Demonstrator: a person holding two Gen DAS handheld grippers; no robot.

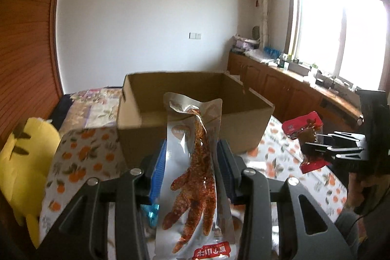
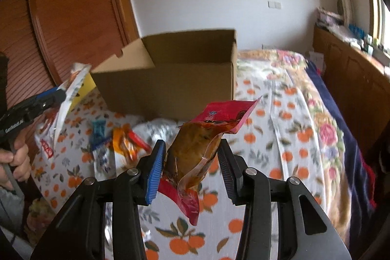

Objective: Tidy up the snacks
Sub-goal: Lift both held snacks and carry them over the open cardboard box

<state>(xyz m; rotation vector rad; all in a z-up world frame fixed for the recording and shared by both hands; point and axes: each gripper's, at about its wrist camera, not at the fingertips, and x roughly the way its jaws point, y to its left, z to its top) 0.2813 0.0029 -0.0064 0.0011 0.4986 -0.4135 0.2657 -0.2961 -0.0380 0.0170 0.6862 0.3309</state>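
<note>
both jaws clamp snack packets: left gripper (image 1: 192,162) silver pouch (image 1: 192,174), right gripper (image 2: 190,162) red pouch (image 2: 199,148).

I can't see the floor of the open brown cardboard box (image 1: 195,99). The loose snack packets (image 2: 114,145) on the orange-print cloth (image 2: 280,113) are too blurred to read.

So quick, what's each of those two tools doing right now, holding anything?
Left tool: closed on the silver chicken-foot snack pack, lifted off the table.
Right tool: closed on the red snack pouch, also held up.
</note>
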